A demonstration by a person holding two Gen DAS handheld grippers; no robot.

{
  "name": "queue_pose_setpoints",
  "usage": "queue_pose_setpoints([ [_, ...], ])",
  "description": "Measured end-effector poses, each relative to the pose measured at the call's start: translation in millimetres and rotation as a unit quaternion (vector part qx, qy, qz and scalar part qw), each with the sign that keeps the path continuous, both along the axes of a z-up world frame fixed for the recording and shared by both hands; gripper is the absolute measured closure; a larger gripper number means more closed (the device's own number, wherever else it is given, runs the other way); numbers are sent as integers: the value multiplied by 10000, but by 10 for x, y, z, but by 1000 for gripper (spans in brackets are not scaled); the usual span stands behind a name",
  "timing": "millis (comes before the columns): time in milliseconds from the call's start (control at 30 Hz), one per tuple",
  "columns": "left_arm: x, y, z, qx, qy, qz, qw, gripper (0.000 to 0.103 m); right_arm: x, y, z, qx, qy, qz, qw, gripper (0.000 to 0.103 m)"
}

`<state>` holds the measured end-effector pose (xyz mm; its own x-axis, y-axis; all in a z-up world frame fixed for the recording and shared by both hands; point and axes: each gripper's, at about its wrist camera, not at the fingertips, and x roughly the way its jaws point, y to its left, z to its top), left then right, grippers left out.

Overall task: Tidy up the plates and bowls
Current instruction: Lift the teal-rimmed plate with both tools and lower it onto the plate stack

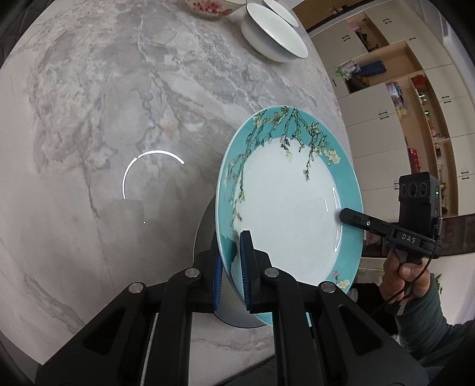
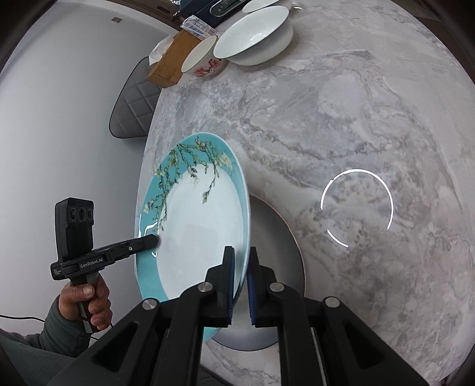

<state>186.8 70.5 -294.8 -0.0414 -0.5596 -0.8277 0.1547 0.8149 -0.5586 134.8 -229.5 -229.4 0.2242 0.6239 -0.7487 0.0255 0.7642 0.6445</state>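
A teal-rimmed plate with a blossom-branch pattern (image 1: pixel 285 207) is held above the marble table, tilted. My left gripper (image 1: pixel 230 261) is shut on its near-left rim. My right gripper (image 2: pixel 240 267) is shut on the opposite rim of the same plate (image 2: pixel 196 225). A grey plate (image 2: pixel 276 267) lies flat on the table right under it, and also shows in the left wrist view (image 1: pixel 204 231). Each gripper shows in the other's view, at the plate's far rim, as the right gripper (image 1: pixel 344 215) and the left gripper (image 2: pixel 153 239).
White bowls (image 1: pixel 273 35) and a floral bowl (image 1: pixel 210 7) stand at the table's far edge; in the right wrist view they sit beside a wooden box (image 2: pixel 172 59). A grey padded chair (image 2: pixel 133 104) stands left of the table. Cabinets (image 1: pixel 400 104) stand beyond the table edge.
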Motion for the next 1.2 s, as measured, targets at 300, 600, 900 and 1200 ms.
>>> queue_pose_setpoints([
  [300,-188,-143,-146,207,3,-249,9995,94,-285,-56,-260,-145,174,-18,9997,93],
  [600,-210,-235,-349,293,111,-372,9988,94,-402,-70,-312,-290,143,-7,9995,93],
  [900,-185,-228,-329,285,103,-356,9989,93,-413,-8,-316,-516,109,112,9985,90],
  [1200,-203,-240,-346,252,118,-382,9989,89,-401,93,-255,-539,149,33,9984,62],
])
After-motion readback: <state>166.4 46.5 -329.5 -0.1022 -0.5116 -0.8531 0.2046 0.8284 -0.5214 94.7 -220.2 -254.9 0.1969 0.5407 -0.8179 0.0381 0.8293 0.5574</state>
